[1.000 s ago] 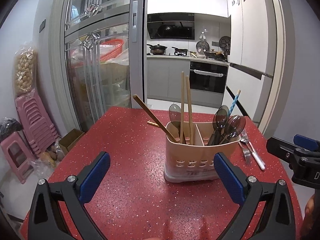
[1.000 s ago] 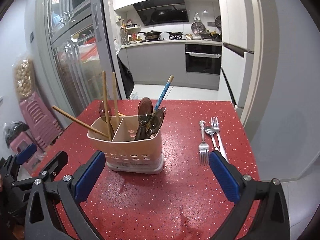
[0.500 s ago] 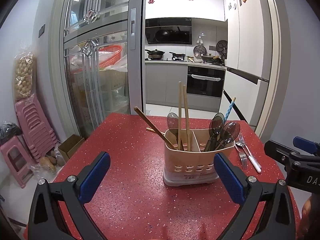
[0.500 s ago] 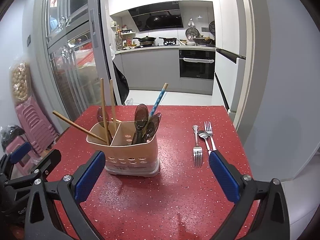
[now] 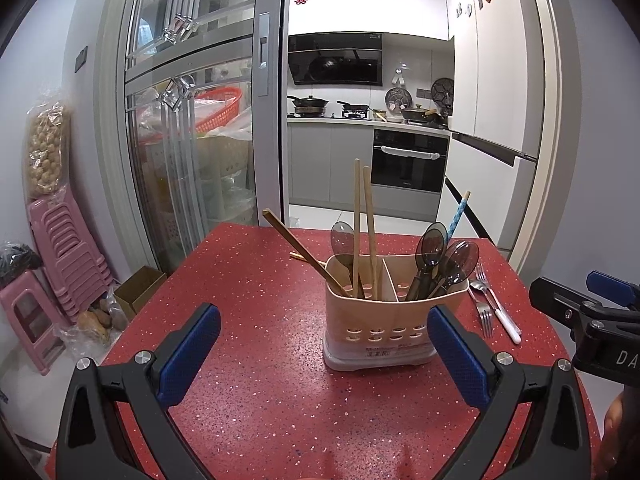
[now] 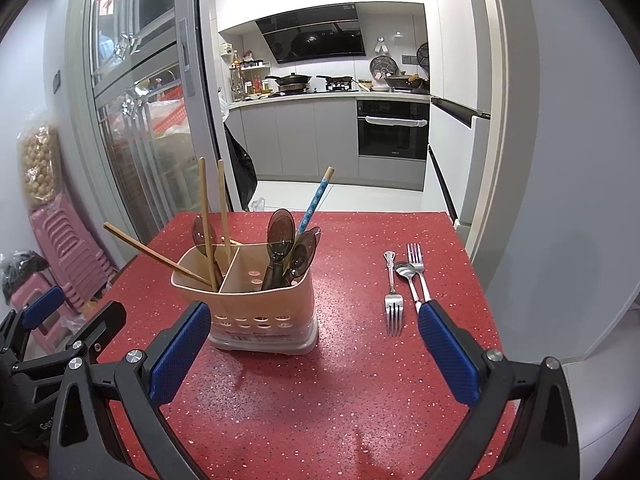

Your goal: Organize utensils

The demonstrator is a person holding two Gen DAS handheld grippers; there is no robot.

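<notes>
Over the last second both cameras have drawn back and tipped up a little: the beige caddy (image 5: 394, 320) sits lower and smaller in my views and more of the kitchen shows above it, while nothing on the desk has shifted. I read that as a pause between picks, not a commitment to any piece. My left gripper (image 5: 324, 356) hangs empty with its jaws wide apart, facing the caddy; my right gripper (image 6: 314, 354) is just as empty and spread, with the caddy ahead to its left. The caddy holds wooden chopsticks (image 6: 208, 228) in its left compartment and dark spoons (image 6: 280, 248) with a blue patterned stick (image 6: 314, 204) in the right. The loose metal cutlery (image 6: 404, 280), two forks and a spoon, still lies flat on the desk to the right of the caddy, so that looks like the remaining job, likely for my right side. The red speckled desk (image 6: 360, 380) stands before a glass sliding door (image 5: 192, 120), with stacked pink stools (image 5: 60, 260) at the left and the kitchen beyond.
</notes>
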